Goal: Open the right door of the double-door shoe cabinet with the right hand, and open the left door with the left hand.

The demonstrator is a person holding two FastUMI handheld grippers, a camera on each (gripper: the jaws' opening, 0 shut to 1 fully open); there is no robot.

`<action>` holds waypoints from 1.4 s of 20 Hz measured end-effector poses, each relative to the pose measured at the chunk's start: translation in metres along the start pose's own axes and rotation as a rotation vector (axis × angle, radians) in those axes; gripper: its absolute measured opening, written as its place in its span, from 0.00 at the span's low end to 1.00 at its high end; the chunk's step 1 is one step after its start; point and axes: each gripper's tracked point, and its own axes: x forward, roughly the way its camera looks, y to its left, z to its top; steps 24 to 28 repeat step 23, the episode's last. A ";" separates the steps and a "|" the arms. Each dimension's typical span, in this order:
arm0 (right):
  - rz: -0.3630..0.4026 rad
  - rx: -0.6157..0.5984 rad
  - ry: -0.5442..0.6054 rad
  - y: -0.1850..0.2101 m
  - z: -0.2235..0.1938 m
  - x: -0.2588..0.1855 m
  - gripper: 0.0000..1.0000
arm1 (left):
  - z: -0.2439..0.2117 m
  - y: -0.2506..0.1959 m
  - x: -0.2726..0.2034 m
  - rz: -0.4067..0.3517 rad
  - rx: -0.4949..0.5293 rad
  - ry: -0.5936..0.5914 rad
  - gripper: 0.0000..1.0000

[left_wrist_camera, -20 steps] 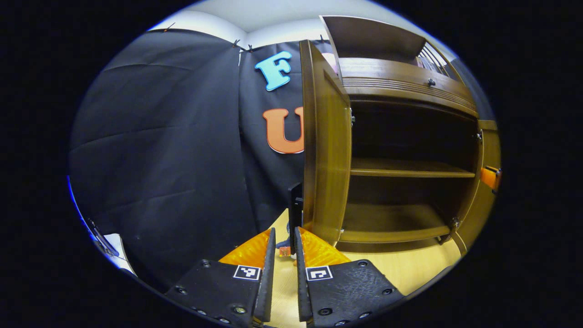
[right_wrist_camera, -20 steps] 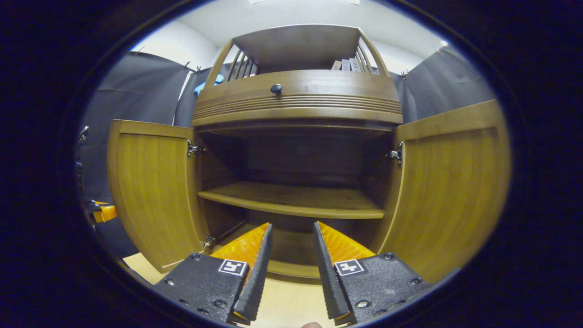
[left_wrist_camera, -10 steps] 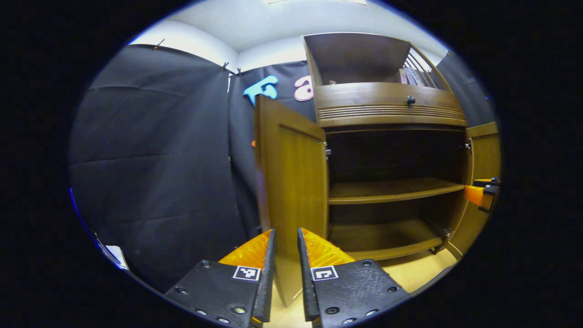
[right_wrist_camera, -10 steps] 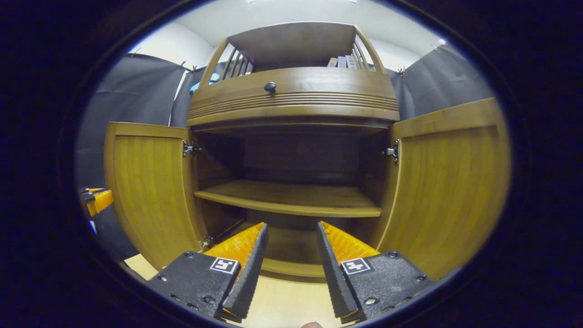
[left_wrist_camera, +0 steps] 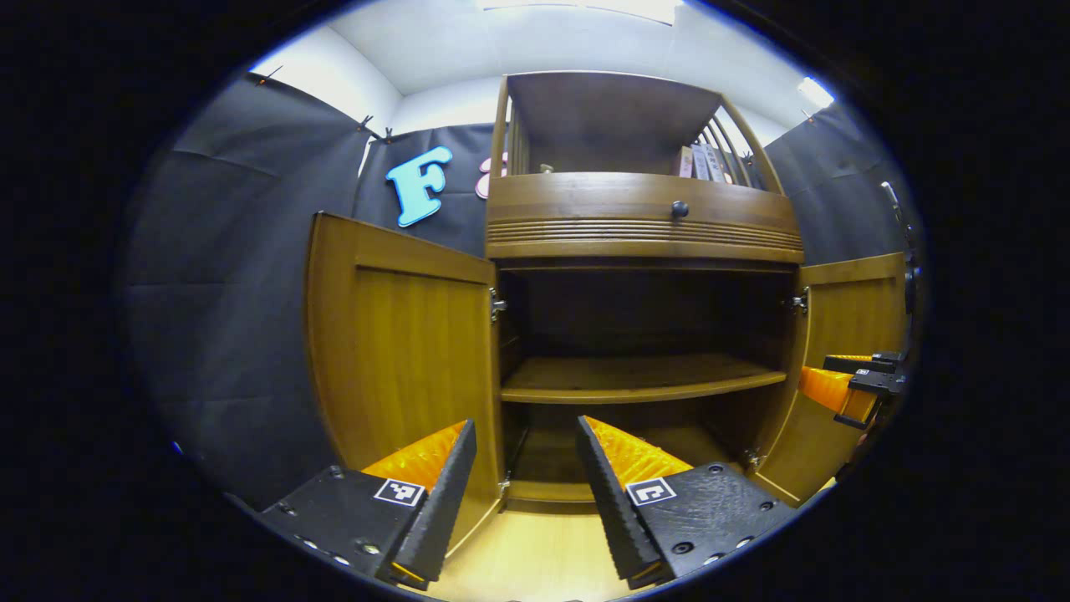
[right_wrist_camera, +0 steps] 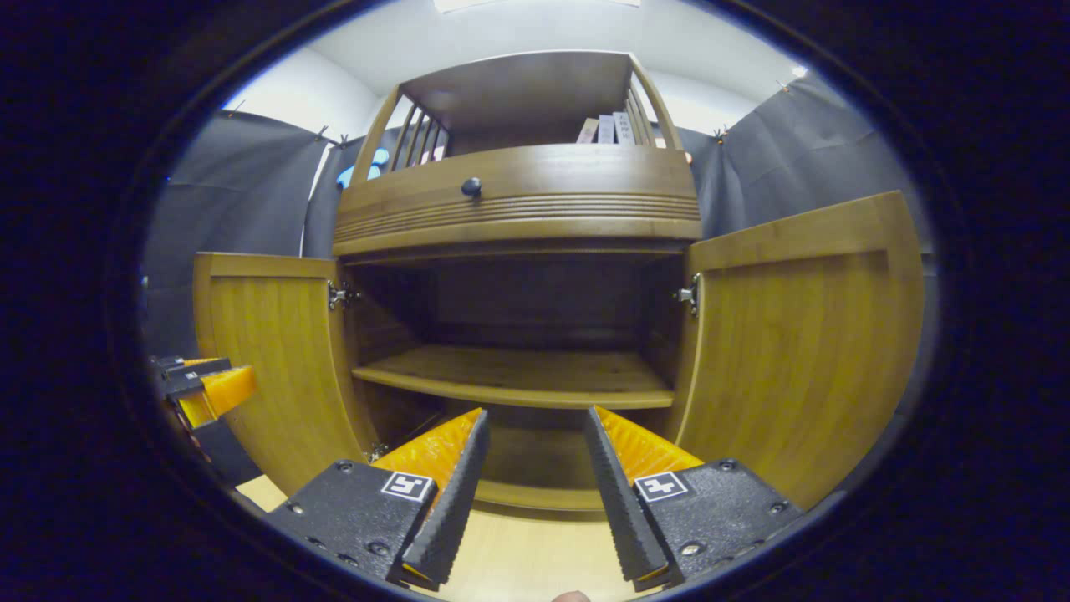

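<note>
The left gripper [left_wrist_camera: 522, 493] has its fingers spread wide, holding nothing, and the right gripper [right_wrist_camera: 531, 489] is likewise wide apart and empty — both well back from the shoe cabinet [right_wrist_camera: 518, 217]. Ahead of them the left door [left_wrist_camera: 401, 359] and the right door [right_wrist_camera: 802, 343] stand swung fully outward, each clear of the fingers. Between the doors lies a bare shelf [right_wrist_camera: 518, 376] — dark inside.

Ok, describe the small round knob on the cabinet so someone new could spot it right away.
Find the wooden shoe cabinet with both lower doors swung open. Above the open compartment runs a curved, ribbed wooden band, under the railed top shelf. The knob is the single dark round button on that band, left of its middle, the only dark fitting there.
</note>
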 end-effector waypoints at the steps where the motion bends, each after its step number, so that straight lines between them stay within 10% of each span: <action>1: -0.006 0.005 -0.006 -0.004 0.004 -0.003 0.77 | 0.003 -0.007 0.001 -0.013 0.001 -0.004 0.67; 2: -0.009 0.010 -0.012 -0.006 0.008 -0.006 0.77 | 0.007 -0.015 0.002 -0.026 0.005 -0.010 0.82; 3: -0.013 0.014 -0.019 -0.008 0.013 -0.010 0.77 | 0.010 -0.022 0.003 -0.041 0.007 -0.017 0.75; 4: -0.019 0.014 -0.025 -0.010 0.017 -0.013 0.77 | 0.013 -0.028 0.003 -0.054 0.006 -0.023 0.97; 5: -0.027 0.008 -0.031 -0.014 0.020 -0.016 0.75 | 0.015 -0.036 0.003 -0.068 0.000 -0.025 0.82; 8: -0.057 -0.021 -0.069 -0.026 0.034 -0.029 0.79 | 0.020 -0.055 0.002 -0.105 -0.026 -0.023 0.94; 28: -0.118 -0.033 -0.066 -0.054 0.035 -0.056 0.82 | 0.037 -0.069 -0.017 -0.110 -0.012 -0.043 0.94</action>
